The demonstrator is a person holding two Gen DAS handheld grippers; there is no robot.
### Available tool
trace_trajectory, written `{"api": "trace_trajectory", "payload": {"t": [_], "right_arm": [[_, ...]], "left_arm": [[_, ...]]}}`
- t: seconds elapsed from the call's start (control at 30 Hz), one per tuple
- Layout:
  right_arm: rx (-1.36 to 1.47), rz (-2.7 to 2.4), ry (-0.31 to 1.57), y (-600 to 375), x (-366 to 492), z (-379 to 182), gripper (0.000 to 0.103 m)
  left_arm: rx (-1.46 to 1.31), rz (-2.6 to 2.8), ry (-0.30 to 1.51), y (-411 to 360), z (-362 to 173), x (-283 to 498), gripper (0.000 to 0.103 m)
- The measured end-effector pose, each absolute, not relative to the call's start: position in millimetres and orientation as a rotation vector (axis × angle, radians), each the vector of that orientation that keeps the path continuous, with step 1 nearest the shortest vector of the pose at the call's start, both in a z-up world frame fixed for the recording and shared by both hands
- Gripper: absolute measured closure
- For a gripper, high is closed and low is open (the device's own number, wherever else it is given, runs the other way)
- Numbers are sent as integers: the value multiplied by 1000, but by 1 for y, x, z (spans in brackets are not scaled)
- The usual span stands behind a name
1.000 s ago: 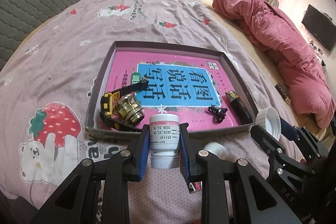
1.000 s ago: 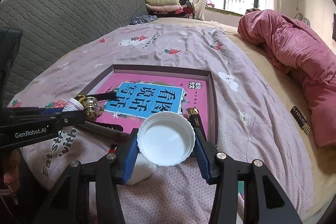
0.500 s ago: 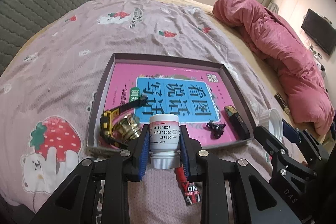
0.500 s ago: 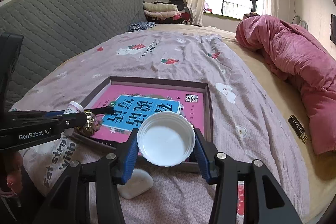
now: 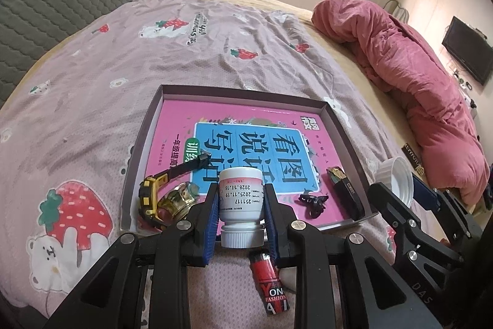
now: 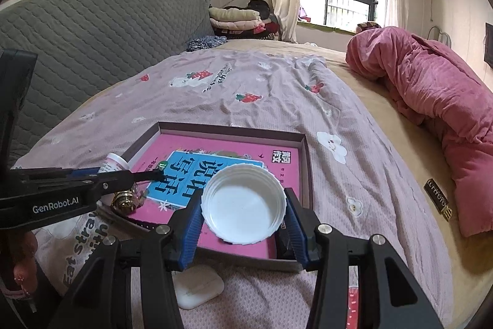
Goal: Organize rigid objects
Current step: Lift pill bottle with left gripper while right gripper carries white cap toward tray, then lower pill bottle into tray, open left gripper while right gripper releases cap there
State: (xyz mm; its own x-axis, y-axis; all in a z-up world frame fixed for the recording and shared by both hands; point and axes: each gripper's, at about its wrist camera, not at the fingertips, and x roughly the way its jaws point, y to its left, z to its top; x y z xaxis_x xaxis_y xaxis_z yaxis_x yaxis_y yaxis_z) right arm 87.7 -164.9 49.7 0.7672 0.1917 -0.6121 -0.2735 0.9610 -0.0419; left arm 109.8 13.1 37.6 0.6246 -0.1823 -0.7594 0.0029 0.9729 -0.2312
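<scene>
bottle in one gripper, its cap in the other, above the tray

the left gripper point(image 5: 241, 205) has its blue-padded fingers point(image 5: 212, 224) closed on the sides of a white pill bottle point(image 5: 241, 199). the bottle is held with its threaded neck pointing back toward the camera and its printed label facing up. the right gripper point(image 6: 242, 210) has its fingers point(image 6: 191, 232) closed on the rim of a white cap point(image 6: 243, 205), whose hollow inside faces the camera.

both grippers hang over the near edge of a shallow grey tray point(image 5: 144, 144) that lies on the bed. a pink book point(image 5: 246, 141) with a blue title panel covers the tray floor. on the book, near the left gripper, sit a yellow-and-black watch point(image 5: 149, 196) and a brass knob point(image 5: 177, 199), touching each other. a small black clip point(image 5: 312, 201) and a dark lighter point(image 5: 345, 190) lie toward the tray's right side.

outside the tray, on the pink strawberry-print sheet point(image 5: 92, 119), a red tube point(image 5: 268, 279) lies under the left gripper, and a white earbud case point(image 6: 197, 287) lies below the right gripper. a pink duvet point(image 5: 409, 76) is bunched on the far right of the bed.
</scene>
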Motion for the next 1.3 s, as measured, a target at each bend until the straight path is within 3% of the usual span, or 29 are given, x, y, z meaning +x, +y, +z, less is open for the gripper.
{"api": "trace_trajectory", "payload": {"t": [0.43,1.3], "right_arm": [[-134,241,672,-166,108,47,53],[-142,224,763,-167,131,7,53]], "left_arm": [[-224,-80,897,19,35,135,76],[-166,-122,1033,-15,-23,169,76]]}}
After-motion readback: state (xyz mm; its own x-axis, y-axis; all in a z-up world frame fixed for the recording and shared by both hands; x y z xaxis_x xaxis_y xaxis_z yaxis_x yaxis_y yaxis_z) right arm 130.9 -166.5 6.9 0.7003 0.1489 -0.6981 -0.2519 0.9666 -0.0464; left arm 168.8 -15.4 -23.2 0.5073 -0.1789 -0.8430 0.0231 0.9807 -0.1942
